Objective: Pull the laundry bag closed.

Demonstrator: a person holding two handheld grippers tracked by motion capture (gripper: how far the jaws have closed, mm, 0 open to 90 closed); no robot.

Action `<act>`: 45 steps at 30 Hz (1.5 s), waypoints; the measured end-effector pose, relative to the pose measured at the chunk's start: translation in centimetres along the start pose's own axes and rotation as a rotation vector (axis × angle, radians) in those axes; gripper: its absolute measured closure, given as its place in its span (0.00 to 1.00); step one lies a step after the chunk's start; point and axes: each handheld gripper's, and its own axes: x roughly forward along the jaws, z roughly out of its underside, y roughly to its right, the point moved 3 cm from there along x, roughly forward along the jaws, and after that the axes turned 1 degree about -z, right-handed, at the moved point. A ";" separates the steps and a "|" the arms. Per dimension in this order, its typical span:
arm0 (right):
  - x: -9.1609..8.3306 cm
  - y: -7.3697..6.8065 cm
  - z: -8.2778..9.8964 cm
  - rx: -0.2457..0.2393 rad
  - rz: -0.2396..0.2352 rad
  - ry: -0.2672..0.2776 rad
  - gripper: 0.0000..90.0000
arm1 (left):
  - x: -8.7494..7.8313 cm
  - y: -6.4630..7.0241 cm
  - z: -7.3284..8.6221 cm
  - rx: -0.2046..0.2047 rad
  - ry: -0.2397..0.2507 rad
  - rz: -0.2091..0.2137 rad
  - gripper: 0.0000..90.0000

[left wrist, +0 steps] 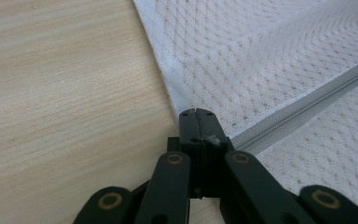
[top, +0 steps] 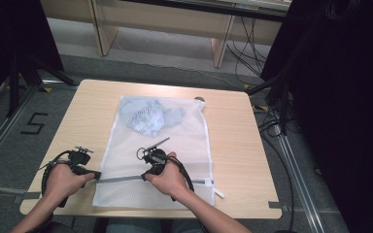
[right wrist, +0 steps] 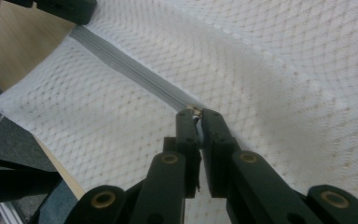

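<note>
Wooden table (top: 77, 121) holds a white mesh bag (top: 175, 145) at frame centre; left gripper (left wrist: 196, 114) clamps the bag's edge at the zip (left wrist: 307, 109), right gripper (right wrist: 196, 112) pinches the zip pull (right wrist: 196, 111)

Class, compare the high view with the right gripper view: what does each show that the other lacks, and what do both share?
High view alone: the whole wooden table, the bluish garment inside the mesh laundry bag, and both hands, the left hand among them.

Right gripper view alone: the right gripper close up, its fingers pinched on a small metal piece, probably the zip pull, on the grey zipper.

Both: mesh bag, zipper, tabletop.
</note>
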 end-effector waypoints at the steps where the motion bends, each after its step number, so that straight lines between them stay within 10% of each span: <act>1: -0.1 0.0 0.0 -0.007 -0.006 0.002 0.97 | 0.0 0.0 0.0 0.000 0.000 0.001 1.00; 45: -1.4 1.8 1.2 0.024 0.012 0.013 0.97 | 0.2 0.1 0.0 0.000 0.026 -0.006 1.00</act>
